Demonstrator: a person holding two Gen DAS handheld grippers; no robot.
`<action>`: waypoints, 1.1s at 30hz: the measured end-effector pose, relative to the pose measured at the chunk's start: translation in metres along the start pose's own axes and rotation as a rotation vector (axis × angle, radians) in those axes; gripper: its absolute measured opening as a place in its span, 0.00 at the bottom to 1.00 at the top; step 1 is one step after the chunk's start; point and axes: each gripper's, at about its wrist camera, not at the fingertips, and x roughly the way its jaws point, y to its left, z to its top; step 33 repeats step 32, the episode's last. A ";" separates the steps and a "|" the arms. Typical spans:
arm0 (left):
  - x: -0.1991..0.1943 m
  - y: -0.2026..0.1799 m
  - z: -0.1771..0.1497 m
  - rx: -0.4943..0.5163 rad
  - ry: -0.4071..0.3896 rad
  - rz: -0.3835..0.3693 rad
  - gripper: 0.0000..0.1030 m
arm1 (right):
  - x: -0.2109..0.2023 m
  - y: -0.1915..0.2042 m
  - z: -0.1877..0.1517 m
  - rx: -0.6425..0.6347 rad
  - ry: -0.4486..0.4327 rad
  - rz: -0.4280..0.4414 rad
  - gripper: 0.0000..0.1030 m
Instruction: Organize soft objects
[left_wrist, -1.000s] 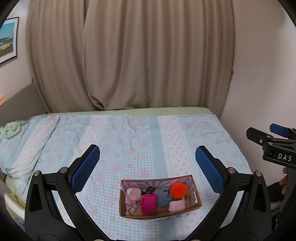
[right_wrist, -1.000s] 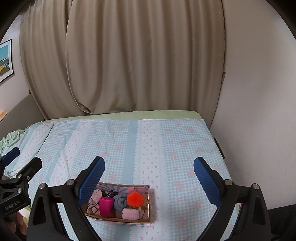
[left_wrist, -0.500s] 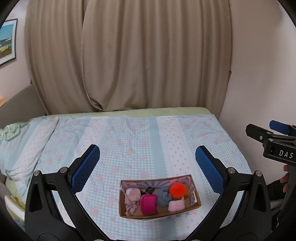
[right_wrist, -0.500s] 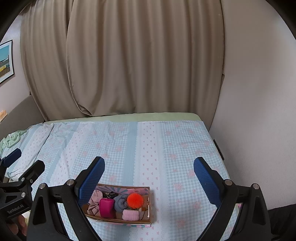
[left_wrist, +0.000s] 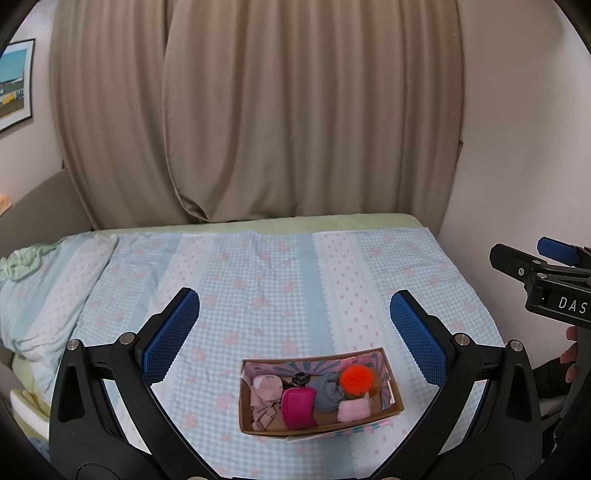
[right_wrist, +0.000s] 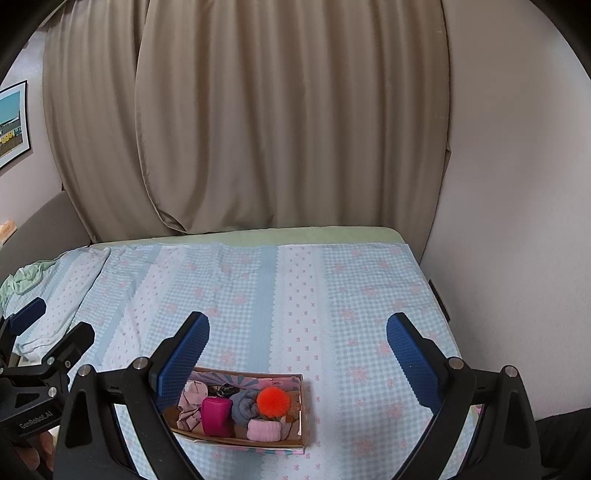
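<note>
And there's the shallow brown cardboard box (left_wrist: 320, 397), sitting on the blue-and-white checked bedspread (left_wrist: 258, 288) low between the left tongs' blue pads and down by the inner pad of the right tongs. Inside, packed side by side: a fluffy orange pom-pom (left_wrist: 356, 380), a magenta fabric pouch (left_wrist: 298, 405), a pale pink rolled cloth (left_wrist: 354, 411), a grey-blue bundled sock (left_wrist: 325, 394) and a dusty-pink crumpled cloth (left_wrist: 263, 397). Left tongs (left_wrist: 295, 334) spread wide, holding nothing. Right tongs (right_wrist: 294, 350) just as wide, nothing gripped, hovering above the box. No loose soft item shows anywhere on the bedspread beyond the tongs, so by my read the gathering looks finished, with little left but pulling away
</note>
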 end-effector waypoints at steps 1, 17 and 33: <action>0.000 0.000 0.000 0.001 -0.001 0.000 1.00 | 0.000 0.000 0.000 0.000 0.000 0.000 0.93; 0.000 -0.002 -0.001 0.023 -0.022 0.020 1.00 | 0.002 0.001 0.002 -0.001 0.000 0.005 0.93; 0.007 -0.002 -0.005 0.002 -0.017 0.034 1.00 | 0.010 0.003 -0.002 0.004 0.032 0.013 0.93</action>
